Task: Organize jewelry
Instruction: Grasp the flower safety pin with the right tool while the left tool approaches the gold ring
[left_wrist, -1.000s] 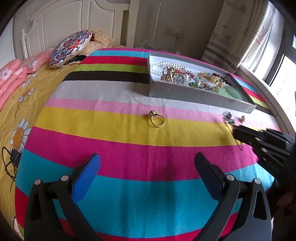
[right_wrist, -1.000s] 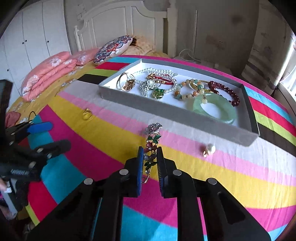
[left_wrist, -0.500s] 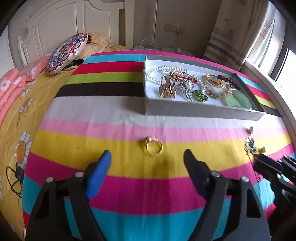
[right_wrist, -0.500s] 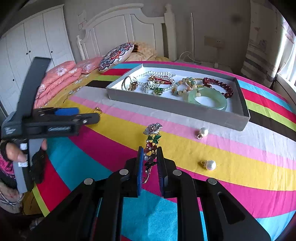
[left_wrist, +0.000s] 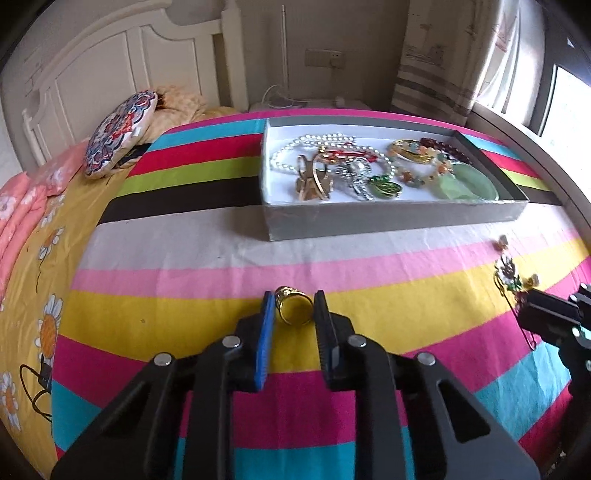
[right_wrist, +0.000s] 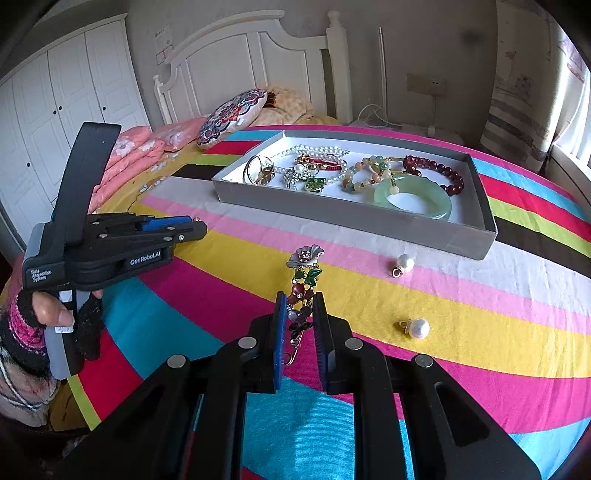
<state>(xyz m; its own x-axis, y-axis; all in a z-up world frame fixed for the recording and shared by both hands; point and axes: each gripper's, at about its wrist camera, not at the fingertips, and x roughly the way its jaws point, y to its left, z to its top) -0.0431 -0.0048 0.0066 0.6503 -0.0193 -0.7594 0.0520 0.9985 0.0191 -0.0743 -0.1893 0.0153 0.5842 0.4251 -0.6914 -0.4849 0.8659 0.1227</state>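
The grey tray (right_wrist: 373, 218) on the bed's striped cover holds a pearl necklace (right_wrist: 314, 151), beaded bracelets and a jade bangle (right_wrist: 413, 197). In front of it, the left tool (left_wrist: 293, 308), marked "GenRobot.AI", is closing around a gold ring (left_wrist: 293, 309). The right tool (right_wrist: 299, 317) is clenched on a flower brooch (right_wrist: 303, 284).

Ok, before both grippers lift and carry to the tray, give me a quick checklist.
1. Gold ring between left gripper fingers: ok, jaws closing.
2. Pads pressing the ring: cannot tell.
3. Right gripper shut on flower brooch: ok.
4. Brooch lifted off the blanket: cannot tell.
5. Bare floor in the tray for both pieces: cannot tell, it looks crowded.
6. Two pearl pendants put away: not ok, on the blanket.
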